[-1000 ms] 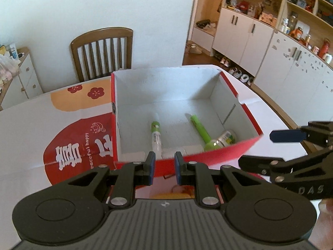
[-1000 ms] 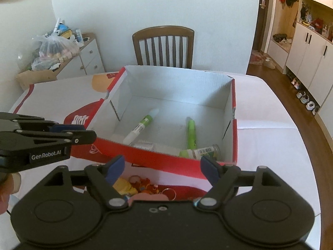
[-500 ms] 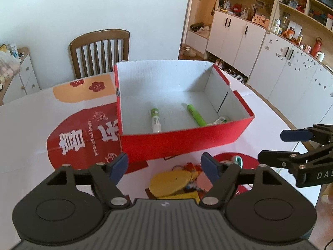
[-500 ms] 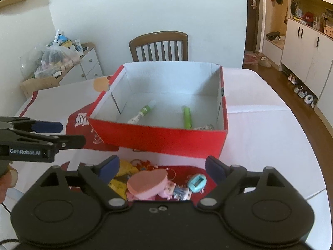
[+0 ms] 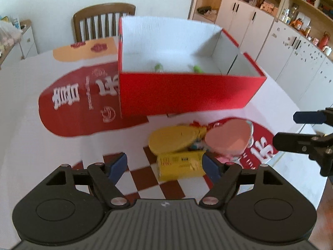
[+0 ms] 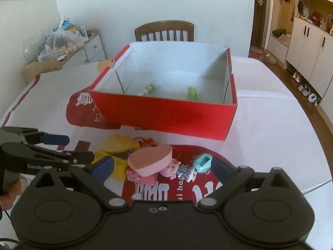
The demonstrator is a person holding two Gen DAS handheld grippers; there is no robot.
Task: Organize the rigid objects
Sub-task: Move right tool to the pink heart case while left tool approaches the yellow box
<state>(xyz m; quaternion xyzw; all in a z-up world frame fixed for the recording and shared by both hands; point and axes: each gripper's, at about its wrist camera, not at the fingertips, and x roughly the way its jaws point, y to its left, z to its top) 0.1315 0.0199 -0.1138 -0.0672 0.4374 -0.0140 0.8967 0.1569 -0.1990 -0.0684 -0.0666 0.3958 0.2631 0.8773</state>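
Both grippers, left and right, pulled back from red box; jaws spread, empty.

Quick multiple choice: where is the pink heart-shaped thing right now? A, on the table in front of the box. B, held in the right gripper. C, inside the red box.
A: the pink heart lies in the pile in front of the red box; both grippers are open.

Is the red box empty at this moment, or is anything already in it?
Not empty. The red box holds two green pens lying on its white floor.
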